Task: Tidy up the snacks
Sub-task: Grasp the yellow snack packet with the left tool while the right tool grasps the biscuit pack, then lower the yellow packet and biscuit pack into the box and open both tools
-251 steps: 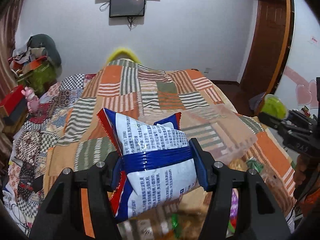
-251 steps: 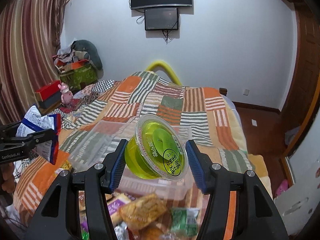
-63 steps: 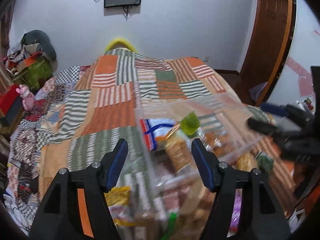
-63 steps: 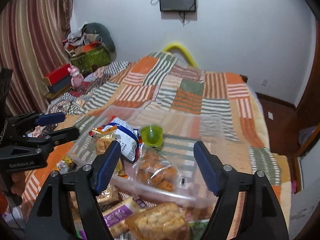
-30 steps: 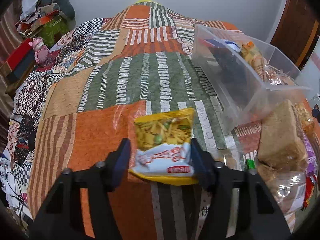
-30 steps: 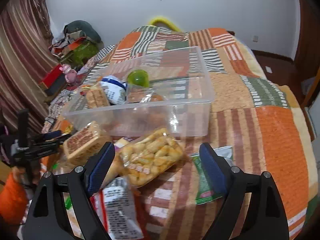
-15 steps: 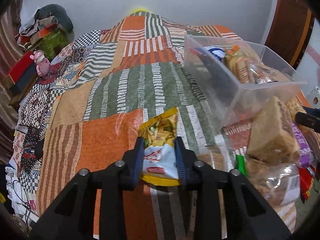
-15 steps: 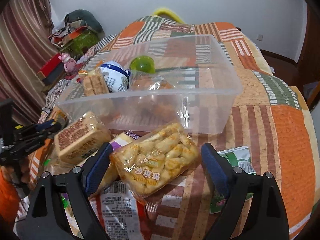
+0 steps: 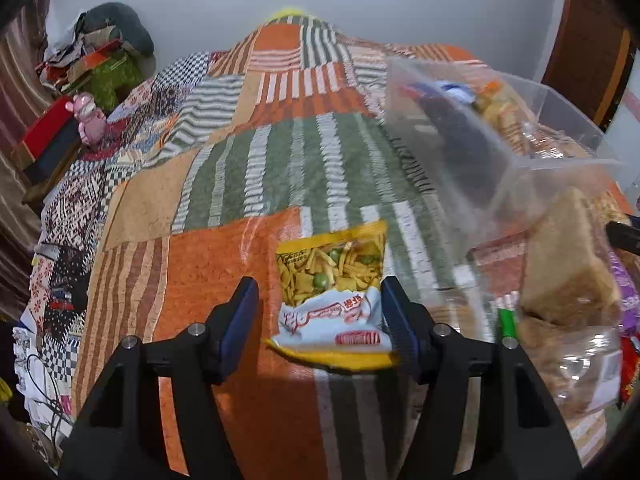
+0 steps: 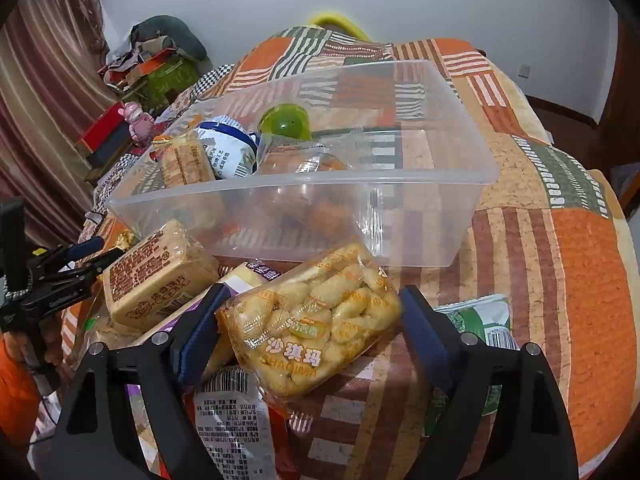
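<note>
My left claw [image 9: 318, 312], pinched on the yellow snack bag [image 9: 332, 292] half a second ago, now gapes wide around it; the bag lies on the quilt [image 9: 208, 272], left of the clear tub [image 10: 360, 204]. That grab failed. My right claw [image 10: 310, 330] straddles the pastry pack [image 10: 312, 320], spread wide.

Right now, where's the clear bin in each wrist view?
Left wrist: the bin sits upper right, blurred, beyond the open left gripper.
Right wrist: the bin fills the centre, just past the open right gripper.
Shared landmark: the pink toy at the left.
</note>
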`<control>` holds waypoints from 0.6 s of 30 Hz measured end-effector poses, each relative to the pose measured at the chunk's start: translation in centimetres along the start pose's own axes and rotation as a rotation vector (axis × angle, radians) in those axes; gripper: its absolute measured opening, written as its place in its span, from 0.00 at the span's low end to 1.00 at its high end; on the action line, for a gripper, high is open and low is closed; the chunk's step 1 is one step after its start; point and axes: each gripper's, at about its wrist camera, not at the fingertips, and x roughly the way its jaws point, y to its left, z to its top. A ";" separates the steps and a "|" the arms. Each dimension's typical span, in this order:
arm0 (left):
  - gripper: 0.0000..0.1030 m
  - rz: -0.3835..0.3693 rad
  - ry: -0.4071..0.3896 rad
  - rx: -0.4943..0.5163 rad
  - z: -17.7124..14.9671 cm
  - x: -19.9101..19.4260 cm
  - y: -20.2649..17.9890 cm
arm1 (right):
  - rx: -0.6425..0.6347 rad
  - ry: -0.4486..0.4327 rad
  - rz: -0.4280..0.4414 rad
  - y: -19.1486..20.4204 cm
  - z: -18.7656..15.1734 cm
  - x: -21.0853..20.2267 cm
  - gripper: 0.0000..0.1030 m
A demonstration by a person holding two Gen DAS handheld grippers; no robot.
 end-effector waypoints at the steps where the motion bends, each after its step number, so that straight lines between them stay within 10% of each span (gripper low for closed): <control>1: 0.61 -0.011 0.015 -0.011 0.0 0.5 0.2 | -0.002 -0.003 -0.001 0.0 0.0 -0.1 0.80; 18: 0.47 -0.017 -0.038 -0.054 0.3 -1.3 0.8 | -0.002 -0.070 -0.045 -0.2 -0.1 -2.9 0.78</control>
